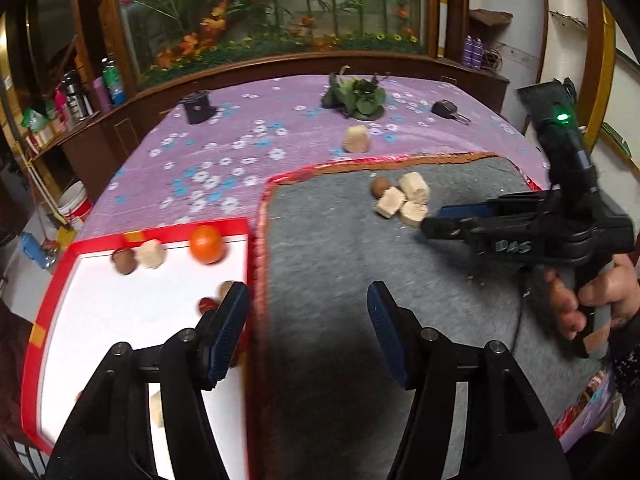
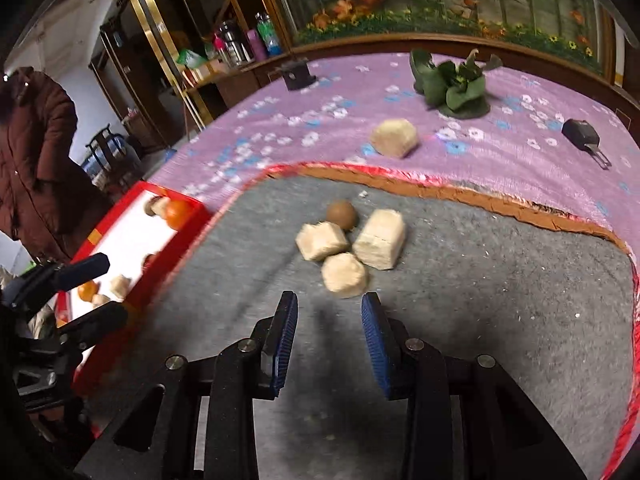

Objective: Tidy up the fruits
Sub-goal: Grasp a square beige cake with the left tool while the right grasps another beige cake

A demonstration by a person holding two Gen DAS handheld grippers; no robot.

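Both claws are seen parted and empty. The right claw (image 2: pixel 329 312) is aimed at the cluster of three pale cut chunks (image 2: pixel 346 274) and a brown round fruit (image 2: pixel 341 215) at frame centre on the grey mat (image 2: pixel 500 300), presumably for the next pick. The left claw (image 1: pixel 308 304) is held over the seam beside the red-rimmed white tray (image 1: pixel 100 320), lower left, where an orange (image 1: pixel 206 244) and other pieces are collected.

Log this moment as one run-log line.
left claw: open, empty | right claw: open, empty, near beige pieces | red tray: holds orange
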